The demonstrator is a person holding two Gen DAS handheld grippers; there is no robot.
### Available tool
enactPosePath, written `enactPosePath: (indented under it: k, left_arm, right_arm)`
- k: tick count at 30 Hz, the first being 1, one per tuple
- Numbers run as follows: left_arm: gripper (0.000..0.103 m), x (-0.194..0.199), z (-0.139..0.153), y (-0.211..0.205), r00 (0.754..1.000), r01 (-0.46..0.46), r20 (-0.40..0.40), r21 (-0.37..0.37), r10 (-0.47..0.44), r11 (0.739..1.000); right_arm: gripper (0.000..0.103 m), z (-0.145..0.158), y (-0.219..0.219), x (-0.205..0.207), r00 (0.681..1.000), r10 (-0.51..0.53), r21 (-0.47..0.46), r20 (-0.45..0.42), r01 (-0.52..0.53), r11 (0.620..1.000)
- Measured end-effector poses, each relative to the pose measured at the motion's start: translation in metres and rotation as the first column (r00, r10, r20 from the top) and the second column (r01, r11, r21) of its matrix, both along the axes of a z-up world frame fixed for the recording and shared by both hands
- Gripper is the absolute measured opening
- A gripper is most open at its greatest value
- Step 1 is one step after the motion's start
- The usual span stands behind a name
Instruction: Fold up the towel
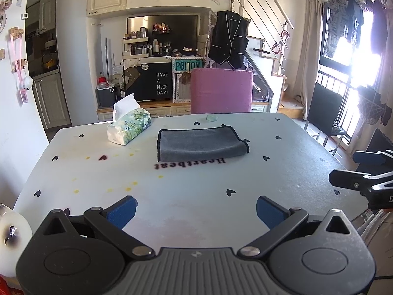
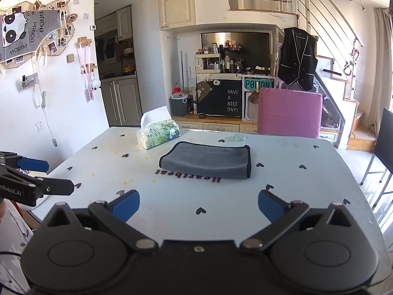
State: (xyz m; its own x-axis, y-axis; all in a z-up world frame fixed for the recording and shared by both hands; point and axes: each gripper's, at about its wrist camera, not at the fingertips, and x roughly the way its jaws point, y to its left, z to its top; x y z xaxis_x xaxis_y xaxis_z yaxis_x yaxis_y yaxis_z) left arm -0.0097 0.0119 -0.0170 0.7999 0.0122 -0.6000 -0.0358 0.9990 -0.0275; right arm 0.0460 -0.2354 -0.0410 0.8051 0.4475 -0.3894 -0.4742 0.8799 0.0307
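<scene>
A grey towel (image 1: 200,143) with black trim lies folded flat on the white table (image 1: 172,196), just beyond the word "Heartbeat". It also shows in the right wrist view (image 2: 207,159). My left gripper (image 1: 195,210) is open and empty, low over the table's near edge, well short of the towel. My right gripper (image 2: 199,205) is open and empty too, also near the front edge. Each gripper shows at the side of the other's view: the right one (image 1: 353,169), the left one (image 2: 46,175).
A tissue pack (image 1: 129,125) stands left of the towel and also shows in the right wrist view (image 2: 158,131). A small glass coaster (image 1: 211,117) lies behind the towel. A pink chair (image 1: 221,91) stands at the table's far side. A black chair (image 1: 324,113) stands right.
</scene>
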Motion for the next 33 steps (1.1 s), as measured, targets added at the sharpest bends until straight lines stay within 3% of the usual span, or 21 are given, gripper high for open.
enactPosePath:
  k: [33]
  left_arm:
    - [0.103,0.0003,-0.0006,-0.0012,1.000,0.001,0.000,0.001,-0.001,1.000]
  right_arm:
    - [0.103,-0.0050,0.0029,0.0018,1.000,0.007,-0.006,0.000,-0.007,1.000]
